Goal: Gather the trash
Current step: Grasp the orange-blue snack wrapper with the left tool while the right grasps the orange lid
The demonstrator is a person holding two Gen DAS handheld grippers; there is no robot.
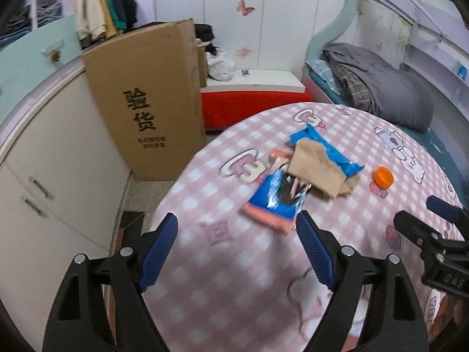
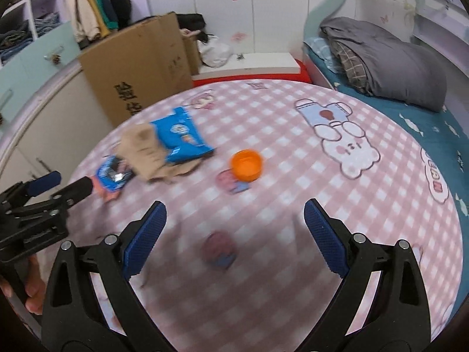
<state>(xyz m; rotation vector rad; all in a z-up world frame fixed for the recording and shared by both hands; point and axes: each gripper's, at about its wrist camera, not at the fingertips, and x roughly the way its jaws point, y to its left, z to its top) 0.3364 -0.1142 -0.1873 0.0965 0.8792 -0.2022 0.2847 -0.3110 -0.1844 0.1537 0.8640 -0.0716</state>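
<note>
- A bedroom: a round table under a pink-and-white checked cloth with cartoon prints (image 2: 293, 135) fills the foreground, with a tall brown cardboard box printed with black characters (image 1: 146, 99) standing on the floor beyond its far left edge, white cupboards along the left wall, and a bed with a folded grey quilt (image 1: 390, 88) at the right.
- A small heap of trash lies on the cloth towards the table's far left side.
- A blue plastic snack wrapper (image 2: 181, 135) lies flat, its long axis running diagonally from the far left towards the near right in the right wrist view.
- A crumpled tan piece of paper (image 2: 146, 152) lies over the near end of that wrapper, partly covering it.
- A second blue and silver torn wrapper with an orange edge (image 1: 275, 199) lies just beside the paper on its nearer side, its long axis slanting across the table.
- A round orange plastic cap (image 2: 245, 165) sits apart from the heap, to its right, open side up.
- The left gripper (image 1: 237, 252) tilts downward over the table just short of the second wrapper, blue-padded jaws spread wide with nothing between them.
- The right gripper (image 2: 234, 240) tilts downward too, jaws spread wide and empty, with the orange cap beyond its tips.
- In the right wrist view a hand (image 2: 32, 293) grasps the left gripper's handle at the lower left edge.
</note>
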